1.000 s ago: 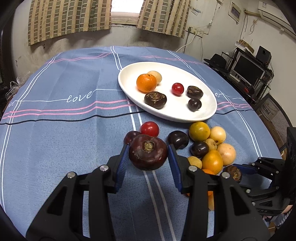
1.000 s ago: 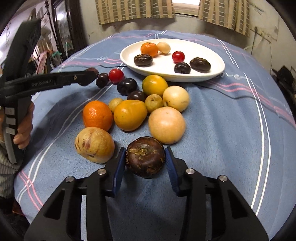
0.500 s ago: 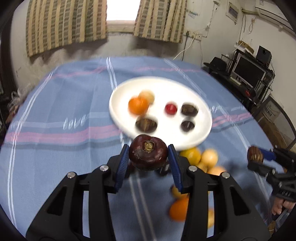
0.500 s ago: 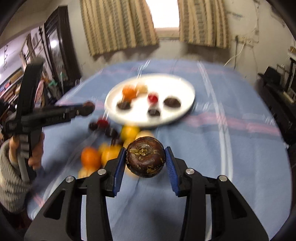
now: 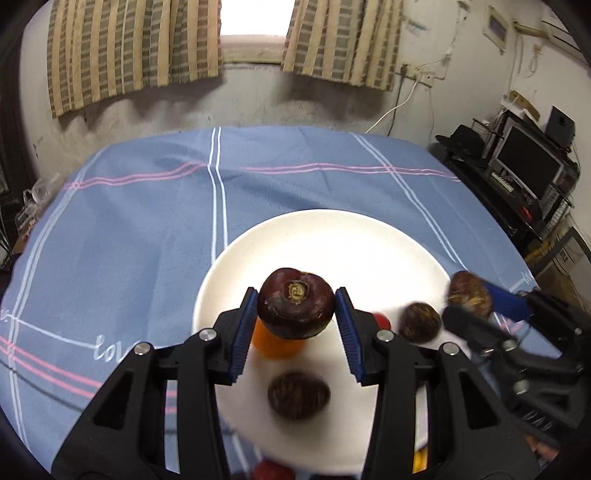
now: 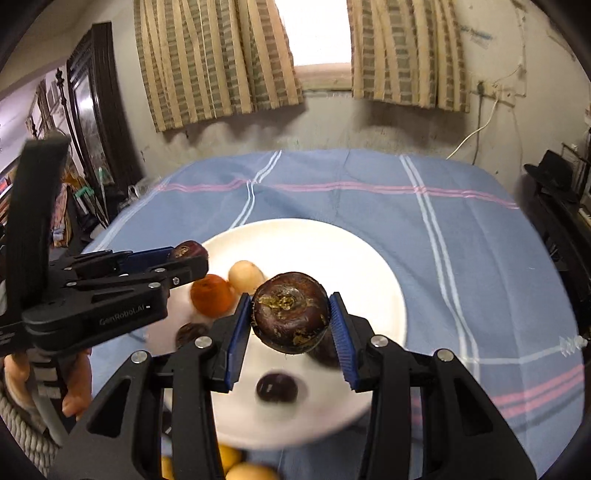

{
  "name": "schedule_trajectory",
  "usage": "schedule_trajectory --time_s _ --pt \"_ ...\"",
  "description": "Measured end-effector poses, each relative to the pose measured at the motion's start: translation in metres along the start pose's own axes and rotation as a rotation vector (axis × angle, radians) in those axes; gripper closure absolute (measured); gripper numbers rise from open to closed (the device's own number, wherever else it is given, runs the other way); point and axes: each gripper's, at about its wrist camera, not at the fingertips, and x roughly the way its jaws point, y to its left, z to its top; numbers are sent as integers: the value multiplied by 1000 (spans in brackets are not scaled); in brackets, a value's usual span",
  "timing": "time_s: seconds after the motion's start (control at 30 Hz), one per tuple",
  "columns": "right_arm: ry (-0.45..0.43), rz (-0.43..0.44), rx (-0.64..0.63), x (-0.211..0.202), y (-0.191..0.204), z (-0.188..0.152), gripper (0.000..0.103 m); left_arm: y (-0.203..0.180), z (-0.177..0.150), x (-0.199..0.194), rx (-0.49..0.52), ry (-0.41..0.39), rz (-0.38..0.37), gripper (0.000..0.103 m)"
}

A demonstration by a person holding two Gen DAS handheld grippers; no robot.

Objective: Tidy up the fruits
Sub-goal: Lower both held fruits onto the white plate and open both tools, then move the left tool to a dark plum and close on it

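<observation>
Both grippers hang over the white plate: the left gripper clamps a dark round fruit, the right gripper a browner one. Released together, they could collide (or knock the orange rolling).

Dim room, blown-out window glare, fisheye vignetting — motion-blurred plate fruit

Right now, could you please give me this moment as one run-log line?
left gripper: shut on dark fruit | right gripper: shut on second dark fruit | both over white plate
</observation>
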Motion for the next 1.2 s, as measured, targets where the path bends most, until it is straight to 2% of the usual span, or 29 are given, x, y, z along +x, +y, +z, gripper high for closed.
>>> schedule_trajectory --time_s 0.13,0.27,0.37,0.43,0.63,0.8,0.93,1.03,1.2 --pt "40 -12 -3 35 -11 4 60 -5 14 26 4 18 -8 60" --pt "60 -12 -36 51 -13 -1 60 -11 19 43 11 30 -11 59" --pt "78 -26 -48 57 -14 -4 51 -7 15 51 -1 60 -26 58" --pt "59 -30 -53 56 -13 -4 40 -4 14 49 -12 58 -34 58" --pt "30 -25 -42 43 -13 -1 39 0 14 38 -19 44 -41 57" --pt "-43 21 22 -7 -13 5 39 5 10 -1 -18 13 -23 57" --pt "-73 101 106 -49 -11 -3 36 13 -21 -45 26 -25 45 46" --pt "-82 130 136 -74 -6 -22 35 29 -52 -70 10 -23 92 46" --pt "-98 136 186 -99 -6 -65 35 49 -108 -98 -27 -29 88 46"
